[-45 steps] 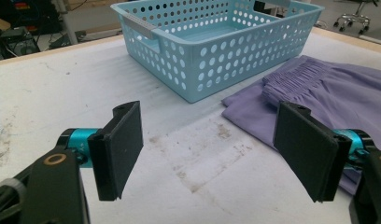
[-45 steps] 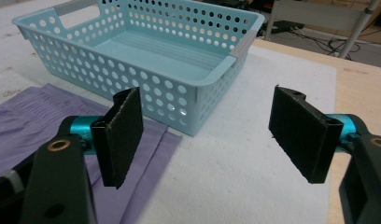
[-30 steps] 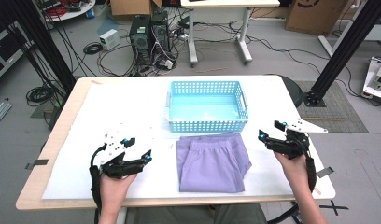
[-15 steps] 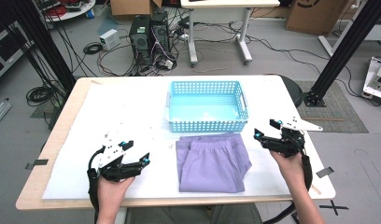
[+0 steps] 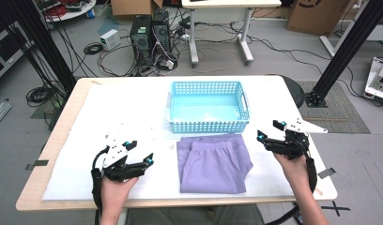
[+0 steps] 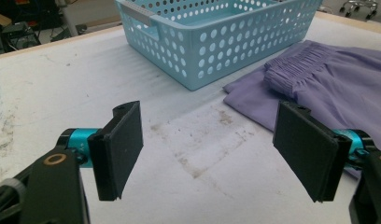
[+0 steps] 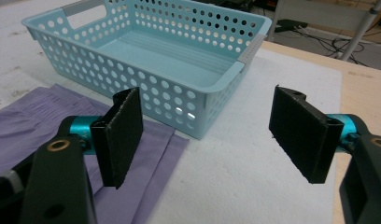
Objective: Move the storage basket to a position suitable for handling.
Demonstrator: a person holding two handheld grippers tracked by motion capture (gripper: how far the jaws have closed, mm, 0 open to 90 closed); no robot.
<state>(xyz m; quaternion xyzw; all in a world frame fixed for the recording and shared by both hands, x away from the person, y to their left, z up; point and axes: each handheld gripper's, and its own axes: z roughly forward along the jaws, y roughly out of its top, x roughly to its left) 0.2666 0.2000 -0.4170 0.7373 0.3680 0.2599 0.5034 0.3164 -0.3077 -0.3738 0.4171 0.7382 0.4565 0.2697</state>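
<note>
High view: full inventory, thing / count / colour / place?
basket: 1, light blue, perforated, empty, far middle of the table.
shorts: 1, purple, folded flat, just in front of the basket.
table cover: 1, white, over most of the table top.
table: 1, pale wood edge.
computer towers: 2, black, on the floor beyond the table, among loose cables.
white desk: 1, behind the table.
cardboard boxes: 2, brown, far floor.
left gripper: 1, black and white, open, over the cover left of the shorts.
right gripper: 1, black, open, right of the shorts.
</note>
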